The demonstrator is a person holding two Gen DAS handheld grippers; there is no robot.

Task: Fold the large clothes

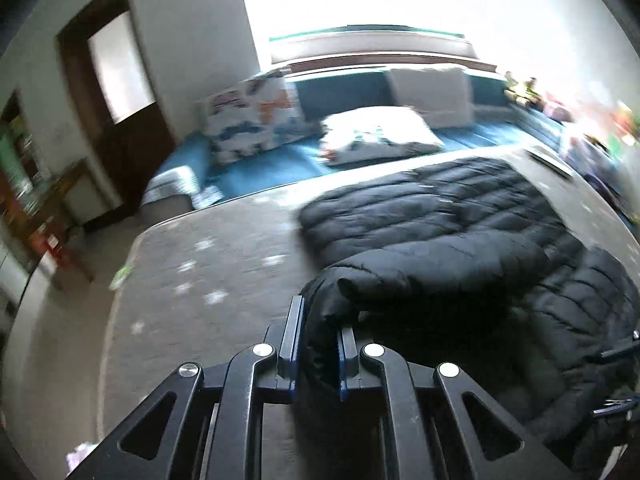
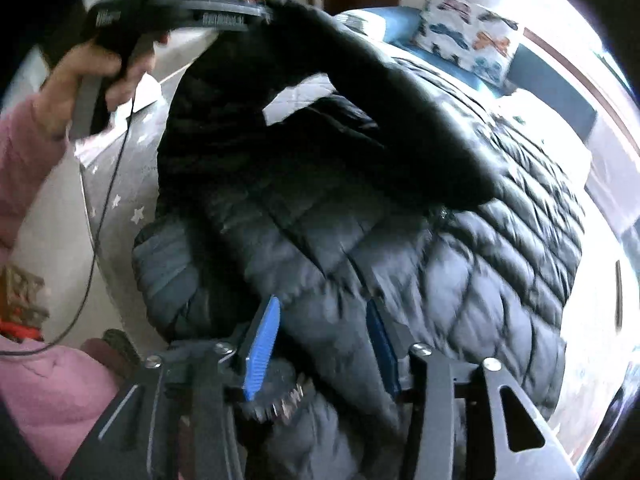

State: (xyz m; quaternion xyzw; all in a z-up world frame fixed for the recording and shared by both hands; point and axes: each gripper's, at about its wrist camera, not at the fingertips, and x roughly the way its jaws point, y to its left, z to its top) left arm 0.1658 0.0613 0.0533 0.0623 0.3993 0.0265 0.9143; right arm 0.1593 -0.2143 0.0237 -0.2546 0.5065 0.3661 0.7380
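I have the left gripper [image 1: 318,344] clenched on the sleeve [image 1: 400,276] of the black quilted puffer jacket [image 1: 440,208], which lies on the grey star-print table [image 1: 208,280]. Judged step: carrying that sleeve across the body for the fold. The right gripper [image 2: 320,344] hangs released over the jacket's collar area, jaws apart, pressing nothing. Next move calls for laying the sleeve flat on the quilted panel. Bare table lies beside the jacket; its edge runs beside the blue sofa [image 1: 340,92].
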